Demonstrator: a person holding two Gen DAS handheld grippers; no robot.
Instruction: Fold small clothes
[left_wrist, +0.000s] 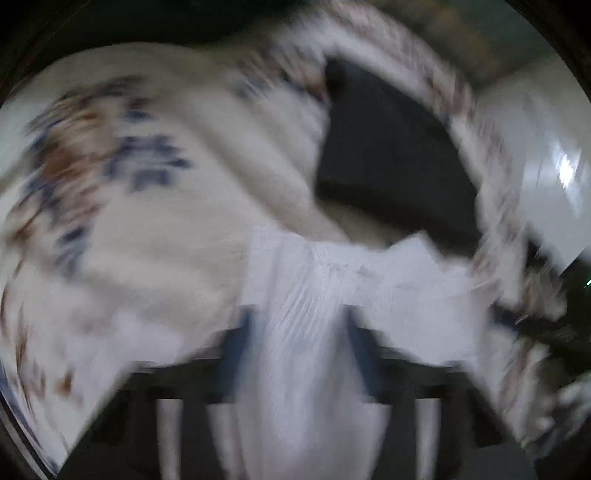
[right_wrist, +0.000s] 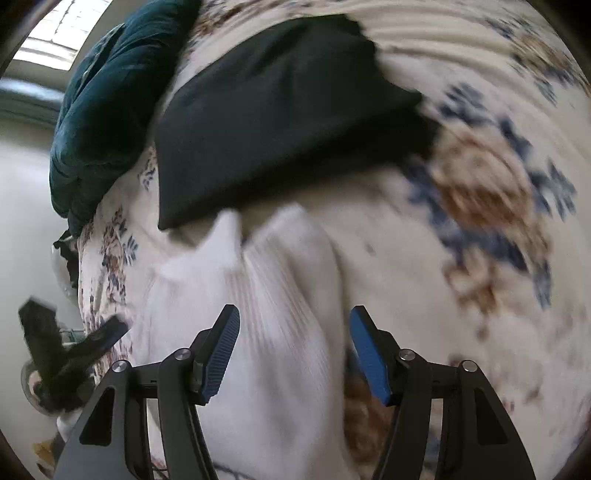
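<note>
Plainly rumpled, the white ribbed garment (right_wrist: 266, 332) — bunched, blurred — lies on a floral bedspread (right_wrist: 461, 258).

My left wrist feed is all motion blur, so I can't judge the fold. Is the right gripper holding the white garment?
Observer: No. The right gripper is open. Its blue pads stand apart, with the white ribbed garment lying between them.
Operator: I can make out a dark cloth ahead. Is there anything past it?
Observer: Yes. In the right wrist view, a teal cushion sits beyond the black folded cloth, at the edge of the floral bedspread.
</note>
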